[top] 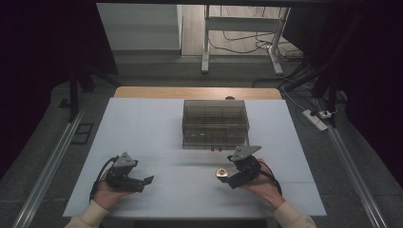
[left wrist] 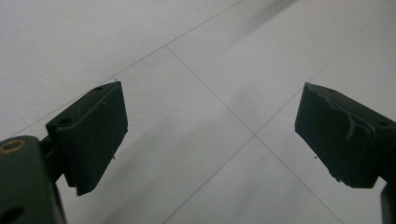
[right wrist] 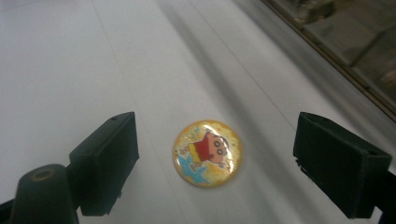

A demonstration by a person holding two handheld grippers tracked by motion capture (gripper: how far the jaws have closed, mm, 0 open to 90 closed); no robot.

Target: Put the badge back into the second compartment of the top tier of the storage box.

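A round yellow badge point(right wrist: 207, 153) with a cartoon figure in red lies flat on the white table. In the high view the badge point(top: 221, 172) sits just left of my right gripper point(top: 231, 178), low on the table's right half. My right gripper point(right wrist: 215, 161) is open, its two black jaws standing wide on either side of the badge without touching it. My left gripper point(top: 145, 183) rests in a hand near the front left. In its own view the left gripper point(left wrist: 212, 135) is open over bare white table, with nothing between its jaws.
A smoky transparent plastic box point(top: 215, 124) with inner compartments stands at the middle of the white table top point(top: 142, 123); its edge point(right wrist: 336, 51) runs close beyond the badge. A wooden strip point(top: 197, 92) lies behind. Cables and a power strip point(top: 315, 119) lie on the floor at right.
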